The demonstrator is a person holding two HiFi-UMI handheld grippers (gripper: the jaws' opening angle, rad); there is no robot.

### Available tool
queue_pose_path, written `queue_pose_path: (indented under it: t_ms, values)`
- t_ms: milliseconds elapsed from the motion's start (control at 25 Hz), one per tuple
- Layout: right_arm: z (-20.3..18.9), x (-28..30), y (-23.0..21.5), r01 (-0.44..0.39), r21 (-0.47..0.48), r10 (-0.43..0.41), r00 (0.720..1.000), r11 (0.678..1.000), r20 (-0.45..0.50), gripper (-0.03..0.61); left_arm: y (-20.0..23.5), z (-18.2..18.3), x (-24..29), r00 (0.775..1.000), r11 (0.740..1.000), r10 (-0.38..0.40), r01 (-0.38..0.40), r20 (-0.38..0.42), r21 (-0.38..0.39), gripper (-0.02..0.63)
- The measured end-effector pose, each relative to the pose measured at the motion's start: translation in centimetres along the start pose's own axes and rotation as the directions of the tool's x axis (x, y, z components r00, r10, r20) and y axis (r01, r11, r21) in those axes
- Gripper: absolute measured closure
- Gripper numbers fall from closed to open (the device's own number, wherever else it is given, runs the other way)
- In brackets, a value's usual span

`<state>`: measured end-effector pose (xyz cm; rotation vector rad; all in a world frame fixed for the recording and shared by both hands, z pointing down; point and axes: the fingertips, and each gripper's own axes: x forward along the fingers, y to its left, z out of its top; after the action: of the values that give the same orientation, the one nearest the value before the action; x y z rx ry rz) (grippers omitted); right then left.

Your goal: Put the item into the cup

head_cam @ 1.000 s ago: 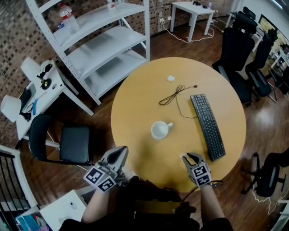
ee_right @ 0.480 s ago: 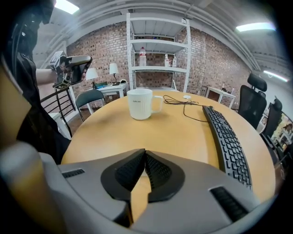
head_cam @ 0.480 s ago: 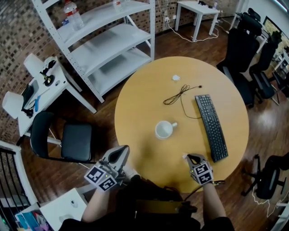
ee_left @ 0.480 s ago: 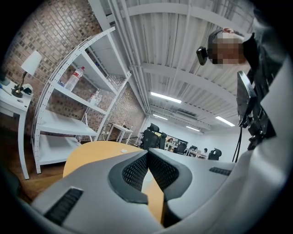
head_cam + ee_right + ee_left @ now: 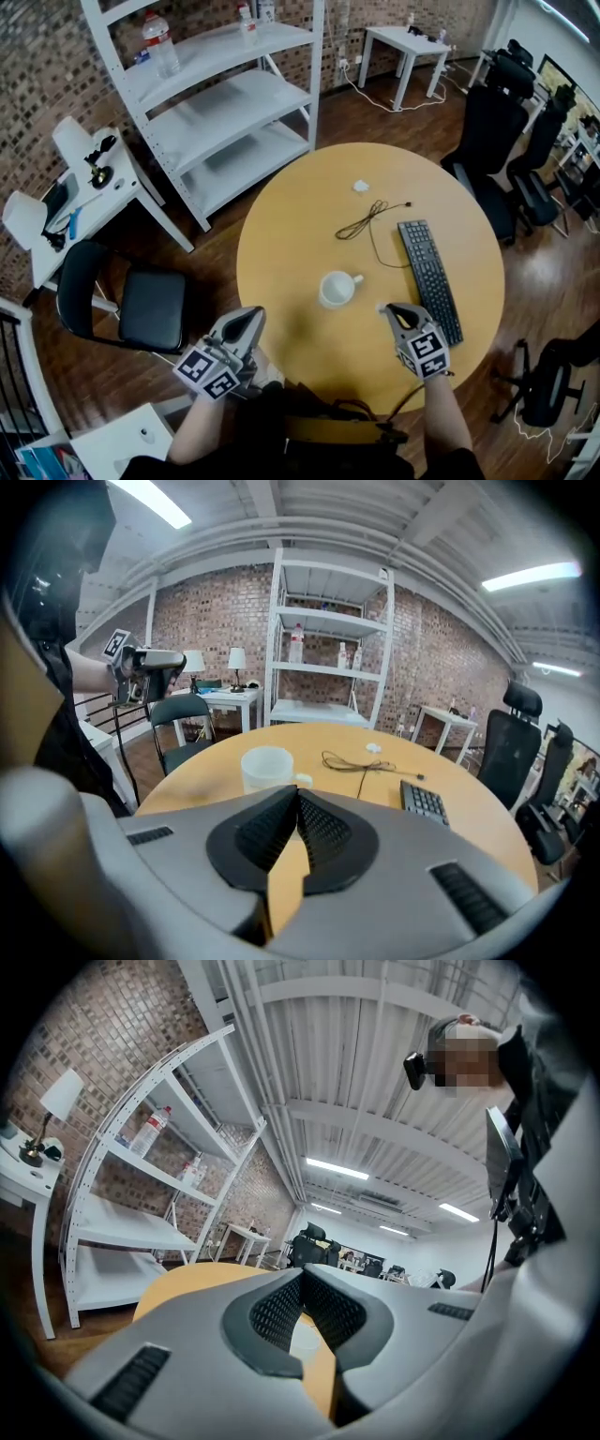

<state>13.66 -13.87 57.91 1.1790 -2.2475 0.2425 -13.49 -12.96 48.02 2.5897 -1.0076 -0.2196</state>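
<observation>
A white cup with its handle to the right stands upright near the middle of the round wooden table. A small white item lies at the table's far side, next to a thin black cable. My right gripper hovers over the table just right of the cup, jaws shut and empty. In the right gripper view the cup stands straight ahead, with the white item beyond it. My left gripper is off the table's near-left edge, shut, holding nothing.
A black keyboard lies right of the cup. White shelving stands beyond the table at the left. A black chair sits left of the table, and office chairs stand at the right. A white side table is at the back.
My right gripper has come forward over the table, nearer the cup. The head view has shifted a little. The left gripper stays about where it was.
</observation>
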Motion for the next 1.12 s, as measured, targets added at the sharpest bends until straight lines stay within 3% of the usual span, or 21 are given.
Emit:
queue_pose_path:
  t_ms: [360,760,1120]
  values:
    - [8.4,4.2,1.3,-0.065,-0.121,0.077,0.992,0.991,0.100,0.576,3.6,1.7,-3.7,0.990,0.993,0.117,-0.118,0.076,0.005,0.611]
    - [6.8,8.8,2.9,-0.112,-0.053,0.114,0.993,0.992,0.036,0.554,6.6,1.8,-8.5,0.966,0.971,0.237,-0.237,0.101,-0.009,0.611]
    - [8.4,6.7,2.2,-0.060,-0.027,0.063,0.989,0.998,0.134,0.552,6.0,1.8,-7.0,0.979,0.982,0.187,-0.189,0.084,0.005,0.611]
